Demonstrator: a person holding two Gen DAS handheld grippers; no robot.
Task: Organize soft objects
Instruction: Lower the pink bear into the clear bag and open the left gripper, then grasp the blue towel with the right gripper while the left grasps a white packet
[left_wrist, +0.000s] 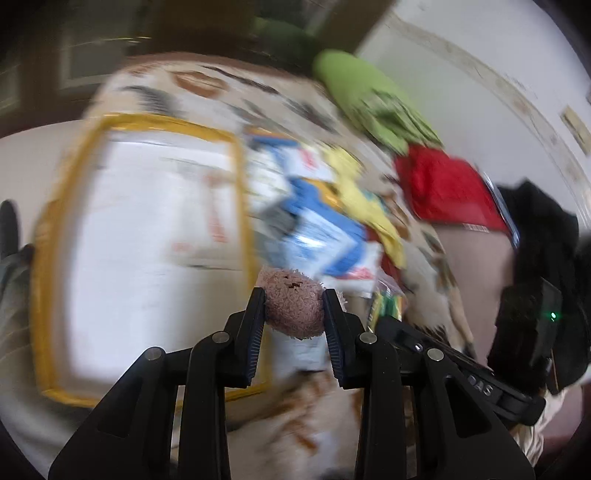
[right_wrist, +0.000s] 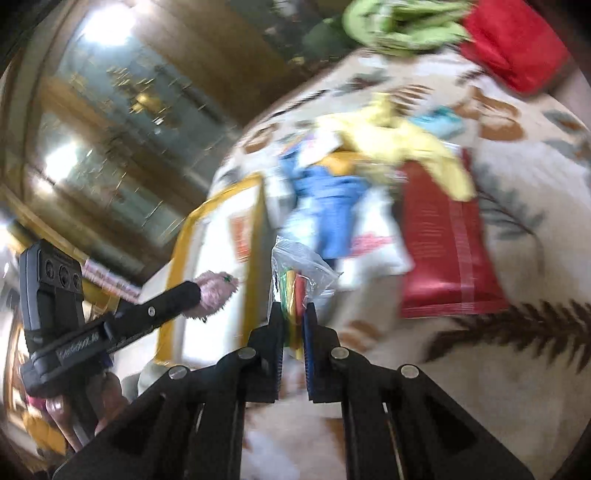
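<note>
My left gripper (left_wrist: 294, 299) is shut on a fuzzy pink plush toy (left_wrist: 293, 308) and holds it above the near right corner of a white bag with yellow trim (left_wrist: 147, 236). It also shows in the right wrist view (right_wrist: 216, 291), at the left. My right gripper (right_wrist: 293, 314) is shut on a clear plastic bag of coloured items (right_wrist: 299, 277), held above the patterned bedspread (right_wrist: 498, 350). That bag also shows in the left wrist view (left_wrist: 386, 304), beside my left fingers. Both views are blurred.
A blue and white packet (left_wrist: 317, 221), a yellow cloth (left_wrist: 365, 199), a red cloth (left_wrist: 447, 188) and a green cloth (left_wrist: 369, 103) lie on the bedspread. A red packet (right_wrist: 443, 258) lies to the right. A dark wooden cabinet with glass (right_wrist: 122, 122) stands behind.
</note>
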